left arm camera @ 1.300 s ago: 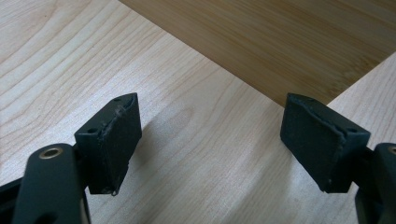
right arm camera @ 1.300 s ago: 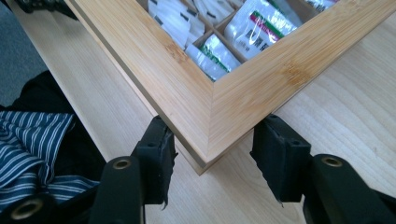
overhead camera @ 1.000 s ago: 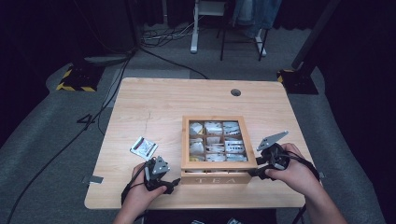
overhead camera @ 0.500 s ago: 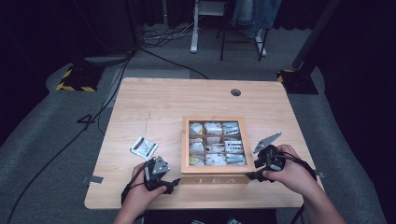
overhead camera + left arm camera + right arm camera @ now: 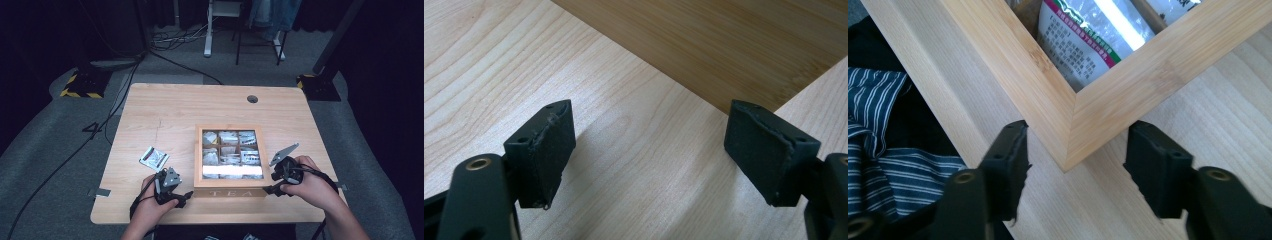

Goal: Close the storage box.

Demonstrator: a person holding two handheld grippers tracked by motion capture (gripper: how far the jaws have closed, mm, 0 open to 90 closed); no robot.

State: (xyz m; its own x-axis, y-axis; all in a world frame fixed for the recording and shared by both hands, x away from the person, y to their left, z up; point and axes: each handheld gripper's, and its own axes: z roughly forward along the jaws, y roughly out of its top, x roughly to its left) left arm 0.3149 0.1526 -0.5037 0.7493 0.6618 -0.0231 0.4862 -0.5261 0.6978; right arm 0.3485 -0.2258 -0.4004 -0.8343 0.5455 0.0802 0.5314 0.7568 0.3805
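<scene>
Wooden tea box [image 5: 229, 192], "TEA" on its front wall, sits near the front edge of the light wood table [image 5: 170, 110], a bit right of centre, its glass-paned lid down with sachets showing in the compartments beneath. The right gripper [image 5: 270, 190] is at the box's front right corner; in the right gripper view that mitred corner [image 5: 1068, 150] pokes in between the two black jaws, which have just been opening and stand moderately wide, pads off the wood with a gap either side, so nothing is gripped. A printed tea sachet [image 5: 1083, 40] shows through the pane just behind the corner. The left gripper [image 5: 186, 196] rests low at the box's front left corner, jaws wide with bare table between them, the box wall [image 5: 724, 45] just ahead. A loose tea packet [image 5: 154, 157] lies on the table left of the box, apart from it. Step in hand looks like letting go of the box after squaring or shifting it. Next move probably calls for backing the right jaws clear of the corner without nudging the box, then going for the lid or the loose packet.
</scene>
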